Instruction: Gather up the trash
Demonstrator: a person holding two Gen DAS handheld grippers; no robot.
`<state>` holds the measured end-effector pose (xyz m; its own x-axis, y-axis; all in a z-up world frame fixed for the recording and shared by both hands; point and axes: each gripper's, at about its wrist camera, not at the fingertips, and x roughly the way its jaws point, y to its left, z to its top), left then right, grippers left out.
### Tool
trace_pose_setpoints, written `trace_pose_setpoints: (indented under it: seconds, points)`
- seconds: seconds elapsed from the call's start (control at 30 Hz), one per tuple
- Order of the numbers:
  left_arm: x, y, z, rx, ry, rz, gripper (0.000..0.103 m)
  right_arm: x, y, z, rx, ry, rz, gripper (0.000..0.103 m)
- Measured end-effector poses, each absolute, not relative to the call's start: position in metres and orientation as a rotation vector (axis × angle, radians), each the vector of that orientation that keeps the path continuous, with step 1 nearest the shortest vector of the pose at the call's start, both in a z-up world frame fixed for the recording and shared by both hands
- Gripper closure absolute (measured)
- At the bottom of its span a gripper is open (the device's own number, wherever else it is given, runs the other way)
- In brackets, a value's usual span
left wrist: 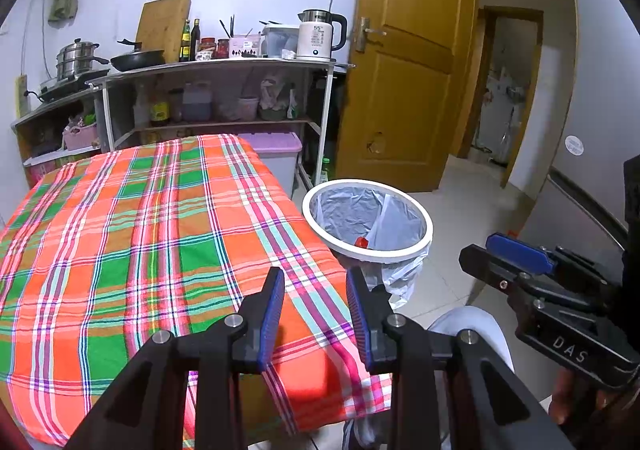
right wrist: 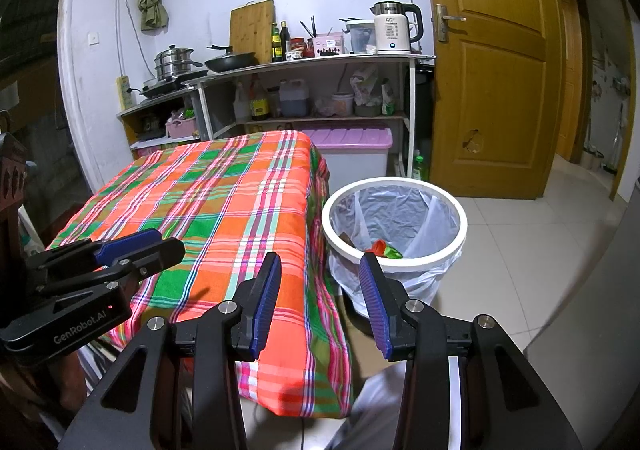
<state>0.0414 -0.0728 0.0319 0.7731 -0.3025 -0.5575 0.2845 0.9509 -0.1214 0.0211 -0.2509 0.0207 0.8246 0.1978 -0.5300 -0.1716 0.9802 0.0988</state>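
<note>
The left tongs (left wrist: 315, 308) are hanging over the near corner of the desk (left wrist: 132, 234), their blue pads standing apart with nothing between them. The right tongs (right wrist: 320, 298) are hovering off the desk's right edge, also standing apart and empty, with the cloth's drape and the bin showing through the gap. In the left view the right tongs (left wrist: 516, 256) are showing at the right side, a hand (left wrist: 568, 398) gripping the handle below them; in the right view the left tongs (right wrist: 132, 246) are poking in from the left, over the cloth.

The desk is wearing an orange, green and pink plaid cloth (right wrist: 224, 210), and its top is lying bare of trash. The bin (right wrist: 452, 246), white-rimmed and lined with a pale plastic bag (right wrist: 400, 206), is standing on the tiled floor (right wrist: 520, 270) just beside the desk's right edge. The trash (right wrist: 384, 249), a red and green crumpled piece, is lying inside the bin at the bottom of the bag; in the left view only a red bit of it (left wrist: 361, 241) is showing.

Behind the desk a shelf (left wrist: 224, 64) is carrying a kettle (left wrist: 318, 36), a pan (left wrist: 138, 59), and a steel pot (left wrist: 76, 60).
</note>
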Motion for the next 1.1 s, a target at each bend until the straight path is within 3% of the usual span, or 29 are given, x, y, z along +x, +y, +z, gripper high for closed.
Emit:
trace_pose_setpoints:
  seconds: [1.1]
  points:
    - [0.0407,-0.0710,0.0297,-0.016,0.610,-0.299,0.071,0.0237,-0.2470,0.0170,0.041,0.575,0.200,0.061]
